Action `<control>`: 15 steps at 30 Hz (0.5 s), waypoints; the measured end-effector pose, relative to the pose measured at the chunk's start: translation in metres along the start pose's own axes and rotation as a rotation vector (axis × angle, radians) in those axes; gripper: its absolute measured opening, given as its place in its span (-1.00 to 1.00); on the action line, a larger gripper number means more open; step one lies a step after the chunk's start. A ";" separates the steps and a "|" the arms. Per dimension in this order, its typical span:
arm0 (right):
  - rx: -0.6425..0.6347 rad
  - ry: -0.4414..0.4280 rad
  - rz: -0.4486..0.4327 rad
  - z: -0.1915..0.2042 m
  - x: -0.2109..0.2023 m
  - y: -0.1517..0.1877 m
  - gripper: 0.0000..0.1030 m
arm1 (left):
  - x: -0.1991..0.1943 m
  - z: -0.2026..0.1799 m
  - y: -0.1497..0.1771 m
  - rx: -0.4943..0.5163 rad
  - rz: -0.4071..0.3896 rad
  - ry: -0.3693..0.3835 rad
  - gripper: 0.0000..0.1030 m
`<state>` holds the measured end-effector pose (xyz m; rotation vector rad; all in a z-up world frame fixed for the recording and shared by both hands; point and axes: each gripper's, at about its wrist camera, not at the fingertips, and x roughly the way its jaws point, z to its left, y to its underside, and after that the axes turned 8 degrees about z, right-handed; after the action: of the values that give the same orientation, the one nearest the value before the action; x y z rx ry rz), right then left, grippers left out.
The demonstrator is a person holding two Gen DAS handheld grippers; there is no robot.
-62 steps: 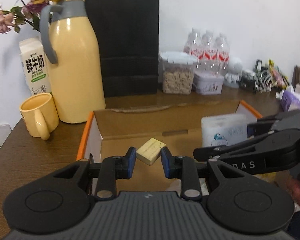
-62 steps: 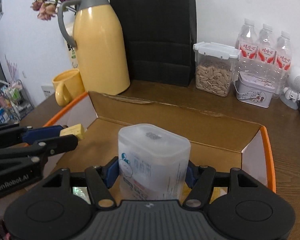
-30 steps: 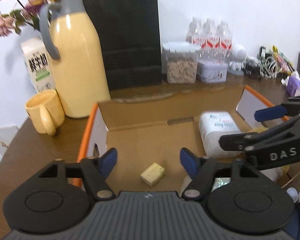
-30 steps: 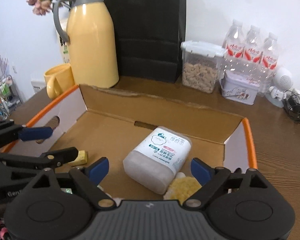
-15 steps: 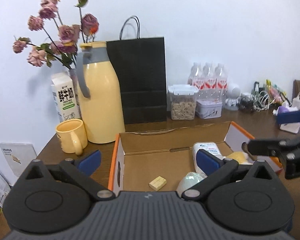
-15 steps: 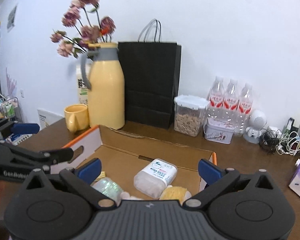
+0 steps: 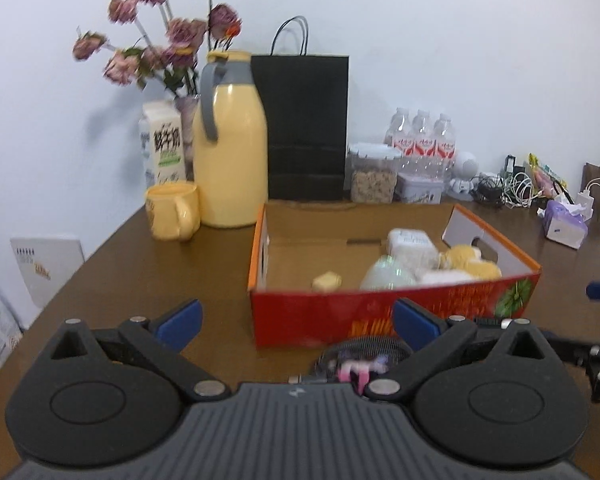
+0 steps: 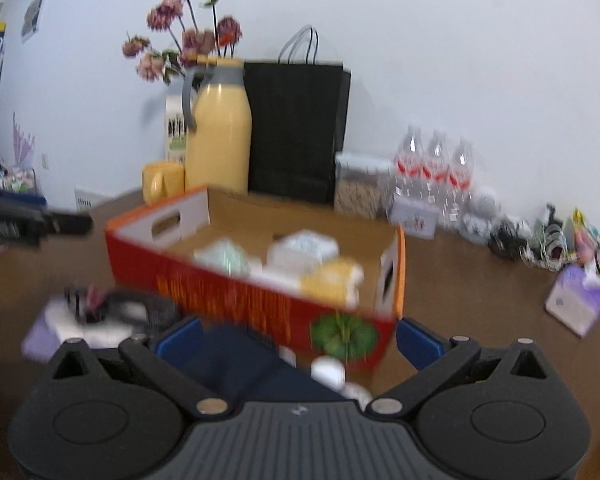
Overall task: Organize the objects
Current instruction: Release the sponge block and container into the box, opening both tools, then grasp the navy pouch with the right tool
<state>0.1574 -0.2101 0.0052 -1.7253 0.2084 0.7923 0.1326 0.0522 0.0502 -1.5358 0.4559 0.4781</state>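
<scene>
Both tongs seen spread wide, nothing gripped: left tongs point(image 7: 296, 322), right tongs point(image 8: 298, 340). Red box point(image 7: 380, 312) at frame centre on worktop point(image 7: 140, 272), already filled: yellow block point(image 7: 327, 280), white container point(image 7: 412, 242), green item point(image 7: 388, 274). Loose clutter point(image 8: 100, 312) seen lower left, blurred. Next pick judged best approached slowly, centred between fingers, box wall avoided.

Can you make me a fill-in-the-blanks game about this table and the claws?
1. Both the left claw and the right claw are ____.
2. The small yellow block lies inside the ____.
3. The paper bag behind the box is colored ____.
4. The mug stands beside the yellow ____.

Missing words: open; box; black; jug
</scene>
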 end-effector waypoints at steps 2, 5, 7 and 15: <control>-0.013 0.001 0.028 0.001 0.004 0.014 1.00 | -0.003 0.003 0.010 -0.009 0.016 0.001 1.00; -0.044 -0.005 0.053 0.002 0.011 0.024 1.00 | -0.007 0.005 0.022 -0.023 0.041 0.000 1.00; -0.082 -0.025 0.059 0.003 0.016 0.024 1.00 | -0.010 0.007 0.028 -0.032 0.052 0.000 1.00; -0.212 -0.087 0.154 0.008 0.056 0.005 1.00 | -0.028 0.006 0.039 -0.017 0.040 0.006 1.00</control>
<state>0.1937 -0.1900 -0.0334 -1.8846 0.2058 1.0311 0.0869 0.0574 0.0335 -1.5472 0.4895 0.5098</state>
